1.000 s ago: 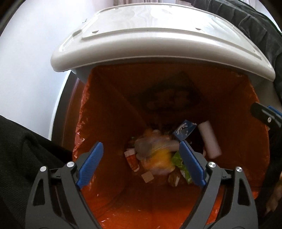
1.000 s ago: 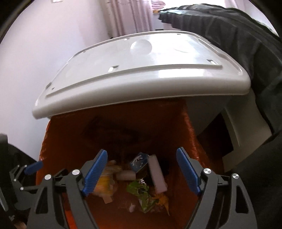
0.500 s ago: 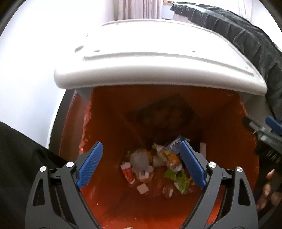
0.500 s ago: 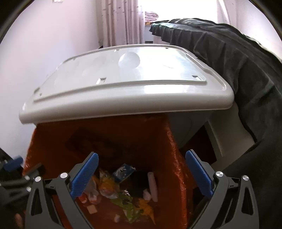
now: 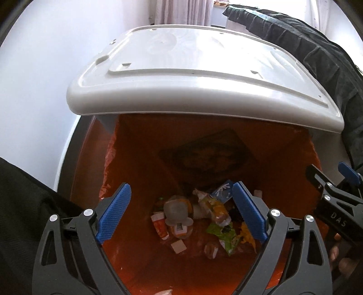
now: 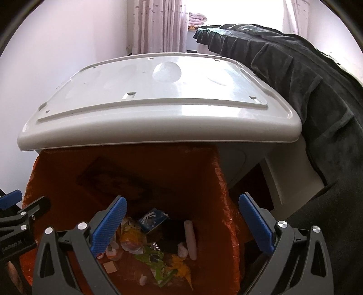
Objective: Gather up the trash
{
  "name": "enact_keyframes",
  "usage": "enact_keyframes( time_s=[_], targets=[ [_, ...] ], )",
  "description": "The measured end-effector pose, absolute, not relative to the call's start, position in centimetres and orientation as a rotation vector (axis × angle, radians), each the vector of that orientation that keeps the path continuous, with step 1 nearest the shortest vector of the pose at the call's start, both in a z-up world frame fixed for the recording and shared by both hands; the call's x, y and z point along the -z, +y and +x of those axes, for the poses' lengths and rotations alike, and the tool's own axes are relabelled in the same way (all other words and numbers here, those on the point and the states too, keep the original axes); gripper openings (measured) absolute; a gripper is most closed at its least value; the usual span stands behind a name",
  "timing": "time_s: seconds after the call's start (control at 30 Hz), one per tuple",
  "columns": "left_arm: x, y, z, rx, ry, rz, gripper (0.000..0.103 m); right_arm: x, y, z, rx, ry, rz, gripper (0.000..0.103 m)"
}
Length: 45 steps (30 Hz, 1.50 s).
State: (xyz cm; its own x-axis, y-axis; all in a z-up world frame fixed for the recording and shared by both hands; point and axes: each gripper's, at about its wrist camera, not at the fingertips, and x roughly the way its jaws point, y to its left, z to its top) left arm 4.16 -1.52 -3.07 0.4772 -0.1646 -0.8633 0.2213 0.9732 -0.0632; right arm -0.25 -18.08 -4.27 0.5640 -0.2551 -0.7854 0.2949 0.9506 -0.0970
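1. I see the trash (image 5: 199,217) at the bottom of the orange-lined bin (image 5: 283,158): wrappers, a blue carton (image 6: 152,218), a white tube (image 6: 190,238)
2. The grey lid (image 5: 199,90) overhangs the far rim; the near side stays open
3. My left gripper (image 5: 181,215) gapes empty; the right gripper (image 6: 181,224), its jaws just opened wider, holds nothing
4. "DAS" shows on the right gripper's body

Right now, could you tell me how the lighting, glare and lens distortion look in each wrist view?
Left wrist view: fisheye bends the grey lid into an arc, dark vignette at the corners, trash in the orange liner dim but sharp. Right wrist view: the window is blown out white, soft glare patches on the lid, the dark cloth loses detail, and the bin's inside sits in shade.
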Motion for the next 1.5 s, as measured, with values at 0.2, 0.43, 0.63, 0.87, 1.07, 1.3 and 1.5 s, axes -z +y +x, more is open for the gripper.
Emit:
enact_keyframes(
  time_s=[0.2, 0.43, 0.63, 0.87, 1.07, 1.3, 1.5],
  targets=[
    [3.2, -1.9, 4.0, 0.245, 1.053, 0.084, 0.089, 4.2, -18.1, -0.3, 0.32, 0.918, 0.047, 0.098],
    [3.3, -2.0, 4.0, 0.255, 1.063, 0.088, 0.089, 4.3, -18.3, -0.2, 0.319, 0.921, 0.051, 0.098],
    [3.5, -1.6, 4.2, 0.256, 1.072, 0.064, 0.089, 4.3, -18.3, -0.1, 0.32, 0.926, 0.051, 0.098],
    [3.5, -1.5, 4.1, 0.257, 1.072, 0.062, 0.089, 4.4, -18.3, -0.1, 0.321, 0.928, 0.054, 0.098],
    [3.3, -1.4, 4.1, 0.218, 1.06, 0.081, 0.092, 4.4, -18.5, -0.1, 0.322, 0.929, 0.061, 0.097],
    [3.3, -0.7, 4.0, 0.143, 1.029, 0.085, 0.094, 4.4, -18.5, 0.0, 0.323, 0.931, 0.064, 0.098],
    [2.3, -1.5, 3.2, 0.148, 0.951, 0.149, 0.094, 4.4, -18.6, 0.0, 0.324, 0.931, 0.065, 0.098]
  ],
)
